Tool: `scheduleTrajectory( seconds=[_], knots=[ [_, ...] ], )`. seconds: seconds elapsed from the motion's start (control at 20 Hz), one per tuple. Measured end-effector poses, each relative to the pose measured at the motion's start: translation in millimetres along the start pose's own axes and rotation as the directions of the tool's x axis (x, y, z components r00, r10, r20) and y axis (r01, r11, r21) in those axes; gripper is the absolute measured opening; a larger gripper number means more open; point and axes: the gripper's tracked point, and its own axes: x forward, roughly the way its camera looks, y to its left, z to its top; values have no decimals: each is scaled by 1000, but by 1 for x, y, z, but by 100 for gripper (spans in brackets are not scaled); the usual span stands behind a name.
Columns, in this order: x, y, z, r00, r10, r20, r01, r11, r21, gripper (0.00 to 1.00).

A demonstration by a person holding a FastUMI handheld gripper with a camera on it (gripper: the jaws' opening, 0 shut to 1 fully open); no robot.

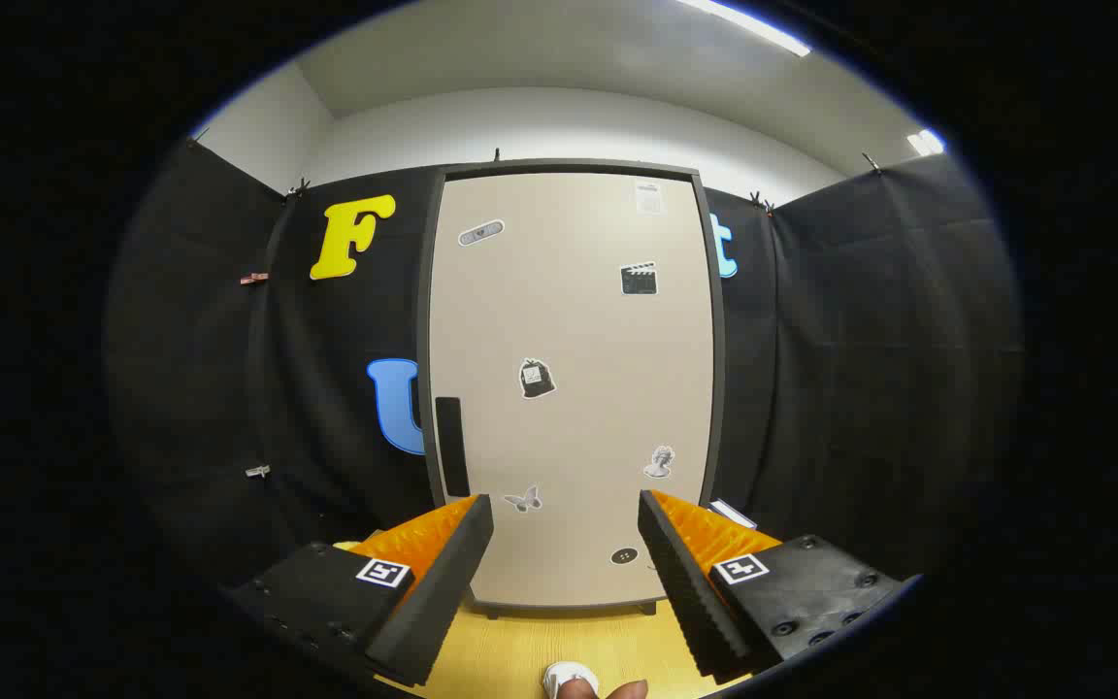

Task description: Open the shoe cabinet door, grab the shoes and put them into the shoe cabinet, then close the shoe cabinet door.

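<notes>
Gripper view: the gripper (566,515) is spread wide and holds nothing; ahead, the shoe cabinet door (574,388) is shut, so every step is left.

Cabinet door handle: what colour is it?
Black, a vertical strip on the beige door's left edge, the handle clearest in the gripper view.

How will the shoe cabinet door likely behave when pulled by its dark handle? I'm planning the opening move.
The shoe cabinet door looks like a flat rigid panel, so it should swing, not flex. Its dark handle sits at one edge, suggesting hinges opposite. The open gripper holds nothing; the handle looks shallow, so the fingers may slip.
</notes>
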Motion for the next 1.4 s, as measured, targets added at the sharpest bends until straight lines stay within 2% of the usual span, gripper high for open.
scheduleTrajectory(
  seconds=[0.95, 1.2, 1.4],
  knots=[
    [5, 8, 1, 1000, 6, -13, -6, 1000, 18, 97],
    [24, 39, 9, 999, 44, -4, -43, 998, 45, 97],
    [57, 71, 13, 997, 74, 8, -74, 996, 49, 97]
  ],
)
